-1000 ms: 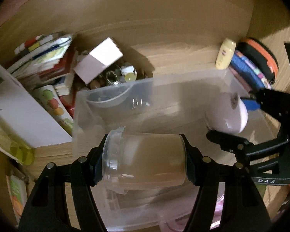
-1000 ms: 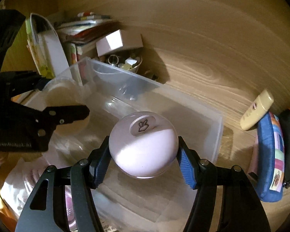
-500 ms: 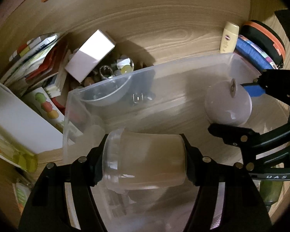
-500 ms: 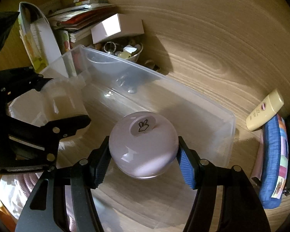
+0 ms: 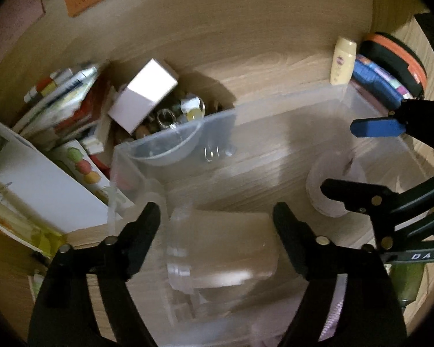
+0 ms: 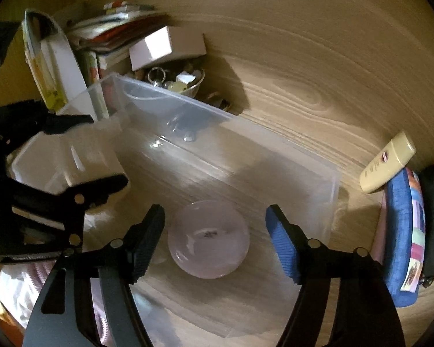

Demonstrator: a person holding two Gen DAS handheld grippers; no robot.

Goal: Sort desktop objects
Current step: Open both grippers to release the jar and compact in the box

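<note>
A clear plastic bin point(image 5: 275, 101) point(image 6: 246, 127) stands on the wooden desk. My left gripper point(image 5: 217, 214) is open above it; a clear plastic jar point(image 5: 221, 256) lies on its side in the bin, free between and below the fingers. My right gripper point(image 6: 214, 217) is open too; a round pale pink container point(image 6: 208, 238) sits on the bin floor below and between its fingers, apart from both. It also shows in the left wrist view point(image 5: 332, 185), beside the right gripper's blue pad point(image 5: 376, 127).
Books and a white box point(image 5: 143, 94) point(image 6: 166, 46) crowd the left back, over a glass bowl of small items point(image 6: 176, 82). A cream tube point(image 5: 343, 59) point(image 6: 386, 163), a blue pouch point(image 6: 405, 231) and an orange-black case point(image 5: 396, 60) lie right.
Both grippers have opened. The clear jar has left the left fingers and the pink container has left the right fingers; both now lie lower, in the bin.
</note>
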